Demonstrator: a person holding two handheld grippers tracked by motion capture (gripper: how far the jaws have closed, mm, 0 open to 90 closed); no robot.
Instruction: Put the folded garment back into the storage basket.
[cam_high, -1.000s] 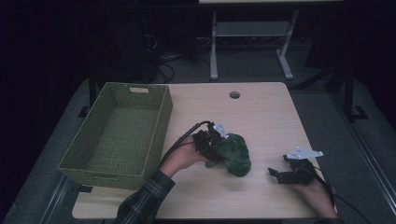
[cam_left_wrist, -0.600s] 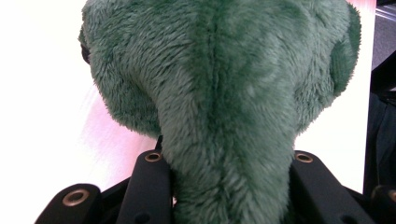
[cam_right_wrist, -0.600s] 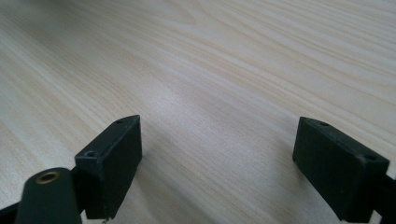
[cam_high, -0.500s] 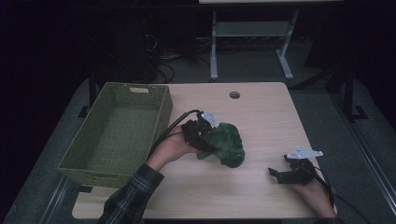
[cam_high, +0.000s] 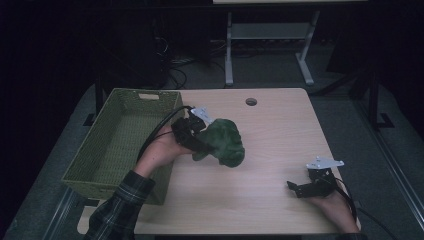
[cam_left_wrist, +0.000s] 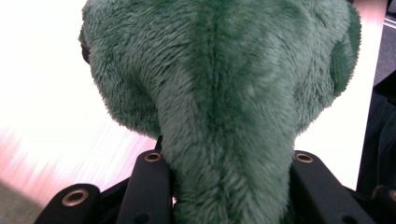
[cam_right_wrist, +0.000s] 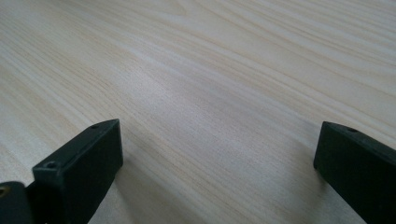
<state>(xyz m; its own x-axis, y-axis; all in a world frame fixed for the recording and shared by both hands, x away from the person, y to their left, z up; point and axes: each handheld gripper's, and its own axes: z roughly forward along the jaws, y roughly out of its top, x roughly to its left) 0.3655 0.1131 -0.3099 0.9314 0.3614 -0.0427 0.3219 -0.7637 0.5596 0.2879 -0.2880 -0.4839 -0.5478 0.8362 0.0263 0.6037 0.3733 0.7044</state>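
Down at the near right corner of the table (cam_high: 280, 150), the right tool (cam_high: 300, 189) sits low on the bare wood, its jaws spread wide with nothing between them; they have just been opening. Moving in toward the middle, the left tool (cam_high: 196, 142) is clamped on the green plush toy (cam_high: 225, 142), both black jaws pressing into the narrow part of its body. That toy is up off the table, hanging over the middle, just right of the basket. It's shaggy, dark green fur, with a seam running down its back and a rounder, bulkier end away from the jaws. Along the left edge stands the green woven basket (cam_high: 115, 145), rectangular, with nothing visible inside it.
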